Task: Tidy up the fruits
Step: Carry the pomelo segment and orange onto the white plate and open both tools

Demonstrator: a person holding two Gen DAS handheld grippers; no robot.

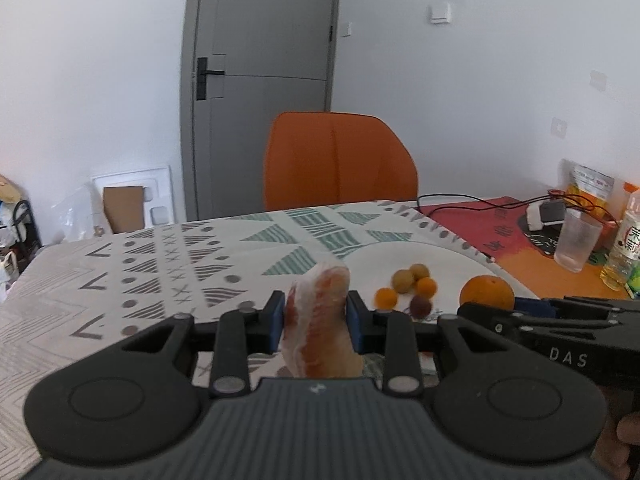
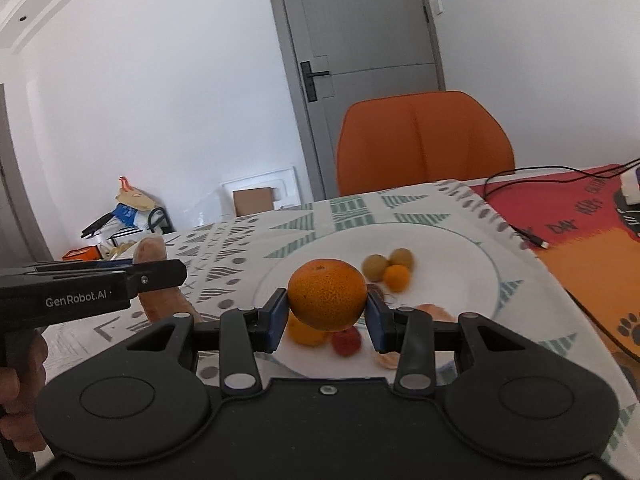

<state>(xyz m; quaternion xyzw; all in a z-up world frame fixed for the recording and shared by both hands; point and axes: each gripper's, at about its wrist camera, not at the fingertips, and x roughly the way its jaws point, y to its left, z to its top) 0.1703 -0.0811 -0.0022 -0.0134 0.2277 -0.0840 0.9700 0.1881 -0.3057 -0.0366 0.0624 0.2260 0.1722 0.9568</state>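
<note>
Over the white plate [image 2: 460,240], the right gripper [image 2: 327,320] clasps an orange [image 2: 326,300] and the left gripper [image 1: 316,320] a pomelo wedge [image 1: 318,316], both seemingly awaiting careful placement.

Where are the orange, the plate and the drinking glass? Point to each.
orange [image 2: 326,294], right wrist view, middle of peel.
plate [image 2: 448,248], right wrist view, bare white surface.
drinking glass [image 1: 576,242], left wrist view, side wall.

The left tongs [image 1: 316,322] clamp a peeled fruit segment [image 1: 318,320] upright beside the white plate [image 1: 452,258].
</note>
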